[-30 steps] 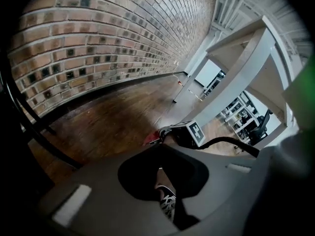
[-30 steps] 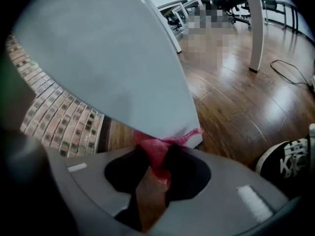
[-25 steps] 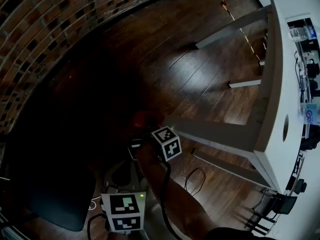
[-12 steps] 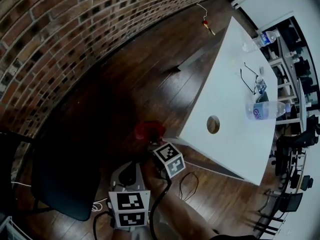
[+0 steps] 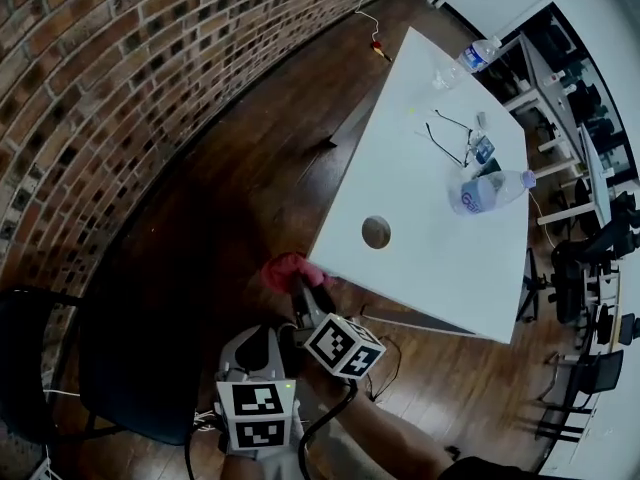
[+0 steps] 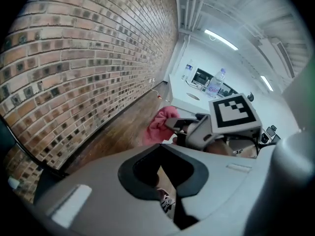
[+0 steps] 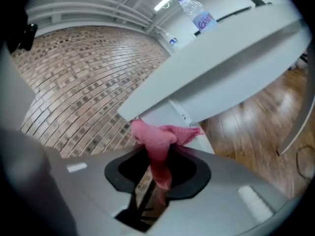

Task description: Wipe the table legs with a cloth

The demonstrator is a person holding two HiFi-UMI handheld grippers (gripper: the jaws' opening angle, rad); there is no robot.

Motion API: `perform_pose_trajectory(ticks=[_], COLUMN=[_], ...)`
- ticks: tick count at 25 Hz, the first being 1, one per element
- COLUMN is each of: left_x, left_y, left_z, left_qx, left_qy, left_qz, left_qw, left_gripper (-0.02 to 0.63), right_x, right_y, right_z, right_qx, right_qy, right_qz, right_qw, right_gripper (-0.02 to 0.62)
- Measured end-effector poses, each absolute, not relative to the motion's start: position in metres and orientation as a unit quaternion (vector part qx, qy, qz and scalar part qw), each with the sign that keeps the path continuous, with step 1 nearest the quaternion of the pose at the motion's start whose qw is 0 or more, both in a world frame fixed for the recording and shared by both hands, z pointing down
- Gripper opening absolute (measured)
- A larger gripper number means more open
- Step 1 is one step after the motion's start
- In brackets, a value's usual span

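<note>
One white desk (image 5: pixel 430 258), with one round hole (image 5: pixel 376 232) in the top. On the desk, two plastic bottles: one lying bottle (image 5: pixel 488 190) and one far bottle (image 5: pixel 478 54). One pair of glasses (image 5: pixel 447 136) between them. One pink cloth (image 5: pixel 288 268). Two grippers, the left gripper (image 5: pixel 258 353) and the right gripper (image 5: pixel 305 298), each with one marker cube. One dark chair (image 5: pixel 120 388) beside the one brick wall (image 5: pixel 90 88). More chairs beyond the desk, too dark to count.

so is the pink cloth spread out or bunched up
Bunched up: the cloth is a crumpled wad pinched in the right tongs, its free end at the top of the table leg.
</note>
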State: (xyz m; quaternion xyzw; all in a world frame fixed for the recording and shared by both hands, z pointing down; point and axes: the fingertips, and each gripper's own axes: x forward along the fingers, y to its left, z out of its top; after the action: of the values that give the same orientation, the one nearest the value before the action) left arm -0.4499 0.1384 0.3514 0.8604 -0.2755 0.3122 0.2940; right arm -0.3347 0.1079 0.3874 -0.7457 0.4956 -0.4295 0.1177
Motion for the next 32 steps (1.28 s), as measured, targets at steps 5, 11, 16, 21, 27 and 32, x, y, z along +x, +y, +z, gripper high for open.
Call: perform_pose_trajectory(ticks=[5, 11, 16, 21, 27, 32], left_x=[-0.426, -0.376, -0.354, -0.354, -0.36, -0.373], left_y=[0.161, 0.184, 0.193, 0.195, 0.195, 0.212], left_z=[0.36, 0.377, 0.396, 0.434, 0.485, 0.553], left_qx=[0.864, 0.873, 0.864, 0.845, 0.823, 0.808], left_qy=[-0.249, -0.225, -0.243, -0.281, -0.327, -0.34], left_qz=[0.323, 0.327, 0.331, 0.333, 0.319, 0.306], left_qw=[0.294, 0.285, 0.291, 0.309, 0.337, 0.37], left_gripper=[0.0, 0.0, 0.0, 0.0, 0.0, 0.0], right_x=[-0.301, -0.283, -0.291, -0.292, -0.289, -0.29], right_y=[0.167, 0.168, 0.145, 0.143, 0.14, 0.143], right_z=[0.37, 0.394, 0.42, 0.466, 0.53, 0.618], right_qx=[-0.769, -0.732, -0.676, -0.617, -0.561, -0.535], right_qy=[0.533, 0.622, 0.684, 0.732, 0.766, 0.769], right_qz=[-0.353, -0.213, -0.156, -0.129, -0.123, -0.132], right_qw=[0.008, -0.179, -0.225, -0.261, -0.29, -0.324], right_gripper=[0.103, 0.101, 0.106, 0.107, 0.109, 0.112])
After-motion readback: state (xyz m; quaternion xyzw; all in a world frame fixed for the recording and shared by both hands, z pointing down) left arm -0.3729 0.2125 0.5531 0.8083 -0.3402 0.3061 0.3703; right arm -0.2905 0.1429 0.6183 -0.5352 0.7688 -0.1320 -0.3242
